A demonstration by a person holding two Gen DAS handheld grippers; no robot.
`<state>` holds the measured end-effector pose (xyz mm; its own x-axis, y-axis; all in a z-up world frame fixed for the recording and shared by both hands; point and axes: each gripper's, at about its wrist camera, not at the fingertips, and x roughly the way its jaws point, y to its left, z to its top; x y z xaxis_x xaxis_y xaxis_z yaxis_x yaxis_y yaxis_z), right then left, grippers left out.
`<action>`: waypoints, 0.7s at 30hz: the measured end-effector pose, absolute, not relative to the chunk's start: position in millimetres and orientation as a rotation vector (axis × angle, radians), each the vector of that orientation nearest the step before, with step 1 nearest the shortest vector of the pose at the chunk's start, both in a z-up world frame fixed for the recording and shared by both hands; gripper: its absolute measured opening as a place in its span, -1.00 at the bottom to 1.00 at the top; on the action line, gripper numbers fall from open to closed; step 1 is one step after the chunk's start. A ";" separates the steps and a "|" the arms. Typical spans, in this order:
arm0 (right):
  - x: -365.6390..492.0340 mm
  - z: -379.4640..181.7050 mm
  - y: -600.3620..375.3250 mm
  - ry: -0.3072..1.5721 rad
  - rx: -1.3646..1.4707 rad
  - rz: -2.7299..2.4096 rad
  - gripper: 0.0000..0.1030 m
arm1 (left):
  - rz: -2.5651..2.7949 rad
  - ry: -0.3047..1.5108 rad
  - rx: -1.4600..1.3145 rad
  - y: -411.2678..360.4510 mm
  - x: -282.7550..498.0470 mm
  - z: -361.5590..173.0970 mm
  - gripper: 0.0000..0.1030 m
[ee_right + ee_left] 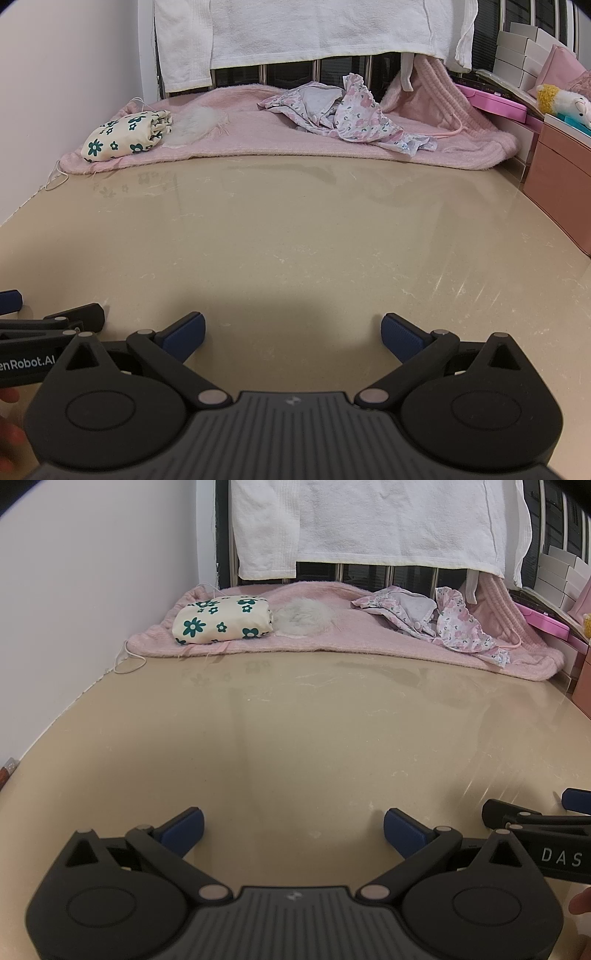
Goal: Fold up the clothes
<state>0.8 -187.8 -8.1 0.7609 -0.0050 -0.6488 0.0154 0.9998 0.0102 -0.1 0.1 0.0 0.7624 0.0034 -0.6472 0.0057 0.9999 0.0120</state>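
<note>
Both grippers are held low over the bare near part of the beige tabletop (295, 738), side by side. The left gripper (293, 829) is seen with its jaws spread wide, nothing between the blue pads. The right gripper (291, 338) is likewise fully spread and empty; one of its black fingers shows at the right edge of the left wrist view.

The clothes are found along the far edge of the tabletop, on a pink blanket (321, 638) spread there.

- Folded bundle (221, 619), cream with dark green flowers: lies at the far left corner, on the blanket's left end, near the white wall (92, 590). Its long axis runs along the far edge, left to right. Its open folded layers are seen in the right wrist view to face right.
- Crumpled floral garment (436, 622), pink and grey print: lies unfolded toward the far right, well apart from the bundle. Its long axis runs roughly from far left to near right, a tail end reaching the blanket's near hem.
- White fluffy patch (304, 618): just right of the bundle; whether it is part of the blanket cannot be told.

A white towel (369, 520) hangs over the railing behind the far edge.

Containers: stacked white boxes (521, 55) and a pink flat case (491, 101) stand off the right edge; contents not visible.
</note>
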 end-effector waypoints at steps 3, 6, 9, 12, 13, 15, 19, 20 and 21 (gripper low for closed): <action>0.7 -8.4 -188.3 0.706 0.015 -0.011 0.99 | -0.001 0.704 0.013 0.1 0.1 0.1 1.00; 0.7 -8.9 -189.0 0.706 0.015 -0.011 0.99 | -0.002 0.704 0.013 0.1 0.2 0.2 1.00; 0.6 -9.2 -189.6 0.706 0.015 -0.011 0.99 | -0.002 0.704 0.013 0.0 0.4 0.4 1.00; 0.6 -9.3 -189.8 0.706 0.015 -0.011 0.99 | -0.002 0.704 0.012 -0.1 0.7 0.8 1.00; 0.6 -9.3 -189.8 0.706 0.015 -0.011 0.99 | -0.002 0.704 0.012 -0.2 0.9 1.3 1.00; 0.6 -9.3 -189.8 0.706 0.015 -0.011 0.99 | -0.002 0.704 0.012 -0.5 1.3 2.4 1.00; 0.7 -9.3 -189.7 0.706 0.015 -0.011 0.99 | -0.002 0.703 0.011 -1.6 2.7 5.7 1.00; 0.7 -9.3 -189.7 0.706 0.015 -0.011 0.99 | -0.002 0.703 0.011 -2.0 3.2 6.9 1.00; 0.6 -9.3 -189.8 0.706 0.015 -0.011 0.99 | -0.002 0.703 0.011 -2.4 3.6 8.2 1.00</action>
<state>0.6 -189.8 -9.3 0.7607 -0.0051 -0.6490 0.0153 0.9998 0.0102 3.6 -2.4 8.2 0.7627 0.0016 -0.6468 0.0058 0.9999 0.0093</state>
